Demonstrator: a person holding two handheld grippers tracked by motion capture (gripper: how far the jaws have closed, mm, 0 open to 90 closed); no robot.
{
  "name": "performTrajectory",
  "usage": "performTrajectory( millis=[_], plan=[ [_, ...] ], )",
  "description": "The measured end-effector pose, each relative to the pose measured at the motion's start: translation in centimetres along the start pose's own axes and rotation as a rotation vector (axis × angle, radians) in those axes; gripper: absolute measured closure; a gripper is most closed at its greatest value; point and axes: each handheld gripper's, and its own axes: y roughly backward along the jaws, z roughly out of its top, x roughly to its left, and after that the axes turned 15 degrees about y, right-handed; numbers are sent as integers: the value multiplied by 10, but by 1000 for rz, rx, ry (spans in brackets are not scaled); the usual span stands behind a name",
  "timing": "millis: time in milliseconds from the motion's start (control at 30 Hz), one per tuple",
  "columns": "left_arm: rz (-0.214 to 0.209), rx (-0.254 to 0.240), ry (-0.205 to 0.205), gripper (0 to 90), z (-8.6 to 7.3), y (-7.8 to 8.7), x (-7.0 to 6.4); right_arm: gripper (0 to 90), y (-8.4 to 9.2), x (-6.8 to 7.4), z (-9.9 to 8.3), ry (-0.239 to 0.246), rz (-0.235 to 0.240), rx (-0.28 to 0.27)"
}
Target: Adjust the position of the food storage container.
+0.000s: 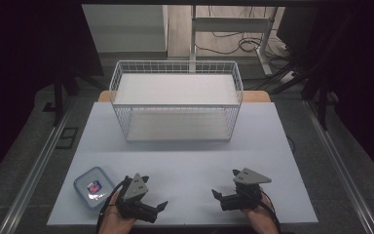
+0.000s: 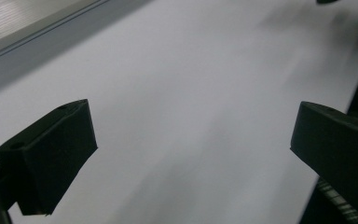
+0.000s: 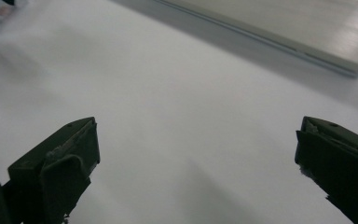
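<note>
Left gripper (image 1: 154, 191) and right gripper (image 1: 225, 184) jaws wide apart, empty, over white table (image 1: 185, 161), wire basket (image 1: 175, 100) behind, lidded box (image 1: 93, 187) at left.

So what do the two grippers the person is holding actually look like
Both are black, blocky handheld tools. The left gripper and right gripper each carry a grey three-cornered plate on top and end in two chunky black jaws with angled faces. A dark cable trails back from each toward the person. No sleeves can be made out.

Left gripper (image 1: 153, 192) and right gripper (image 1: 225, 183) face inward, jaws spread wide.
</note>
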Motion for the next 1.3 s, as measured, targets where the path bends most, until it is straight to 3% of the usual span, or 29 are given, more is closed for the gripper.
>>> performTrajectory(
  millis=[67, 167, 267, 400, 567, 667, 800, 1133, 1200, 1300],
  plan=[
    [-4, -4, 27, 3, -2, 1, 5, 0, -4, -2, -2, -12, 11, 4],
    [-1, -10, 73, 9, -4, 4, 14, 0, -6, 1, -2, 25, 14, 13],
    [16, 3, 81, 9, -5, 5, 17, 0, -8, 4, -1, 50, 3, 16],
    [-23, 9, 100, 12, -3, 7, 19, 0, -11, 7, -1, 53, 7, 25],
    [5, 23, 82, 50, -3, 11, 20, 0, -12, 8, -2, 75, 0, 38],
    [17, 25, 72, 127, -4, 19, 23, 0, -11, 8, -2, 81, -2, 39],
    [20, 13, 75, 320, -7, 37, 31, 0, -10, 7, -2, 84, -10, 42],
    [76, -63, 160, 811, -28, 97, 56, 0, -11, 8, -2, 99, -17, 62],
    [87, -77, 172, 875, -34, 108, 60, 0, -11, 8, -2, 101, -18, 63],
    [111, -88, 194, 899, -44, 122, 67, 0, -12, 9, -2, 107, -17, 65]
  ],
)
